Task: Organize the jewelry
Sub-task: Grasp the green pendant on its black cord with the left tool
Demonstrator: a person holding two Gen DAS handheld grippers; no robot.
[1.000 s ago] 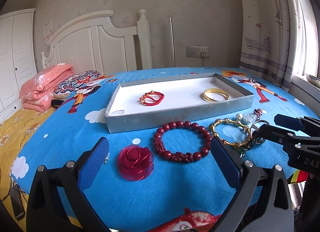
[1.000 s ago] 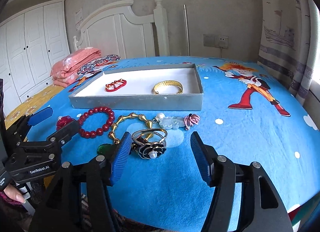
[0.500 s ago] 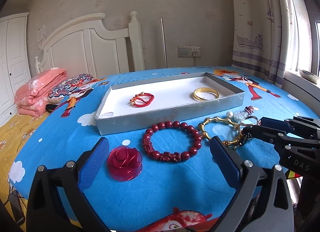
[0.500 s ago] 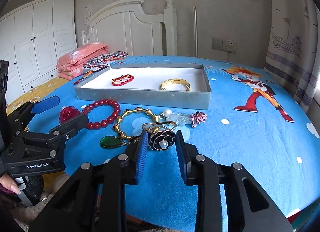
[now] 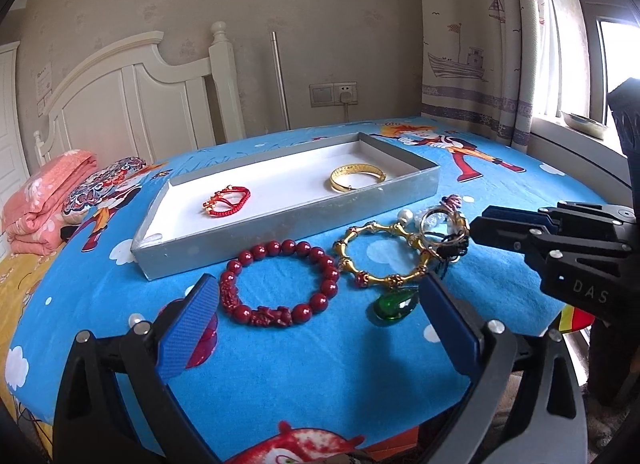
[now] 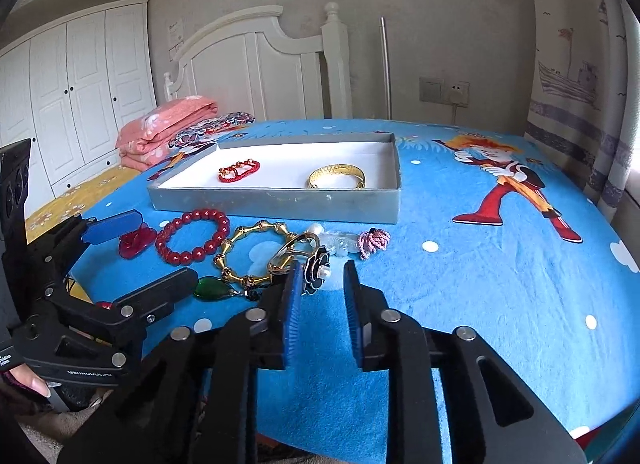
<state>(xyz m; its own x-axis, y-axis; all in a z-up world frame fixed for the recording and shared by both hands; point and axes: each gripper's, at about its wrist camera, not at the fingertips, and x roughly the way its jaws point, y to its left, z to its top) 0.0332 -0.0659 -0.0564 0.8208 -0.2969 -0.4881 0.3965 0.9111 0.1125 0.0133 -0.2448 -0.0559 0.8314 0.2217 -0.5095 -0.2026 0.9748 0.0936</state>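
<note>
While the blue bedspread (image 6: 460,264) gives us wide bare room to the right of the clutter, the grey tray (image 6: 280,204) lies straight ahead of both grippers, its long axis running across our view and its near wall facing us. Inside it a red cord bracelet (image 6: 239,170) and a gold bangle (image 6: 337,179) already rest well apart, with white floor free between and behind them. The loose pieces crowd just in front of that wall. From left to right we see a red rose piece (image 6: 136,242), a red bead bracelet (image 6: 193,236), a gold link bracelet (image 6: 252,252) with a green pendant (image 6: 214,288) at its near edge, then a black flower ring (image 6: 316,268), tilted up off the cloth with its band touching the gold links, and a pale charm with a pink tassel (image 6: 374,242) beyond.

Our right gripper (image 6: 320,296) is the nearer one to the ring: its jaws are opening, the flower sits just at the left pad's tip, and we judge nothing is clamped. Our left gripper (image 5: 316,328) is spread wide and holds nothing, with the bead bracelet lying flat directly ahead between its fingers. Any lift has to clear the tray's near wall, and the ring risks dragging the links along.
</note>
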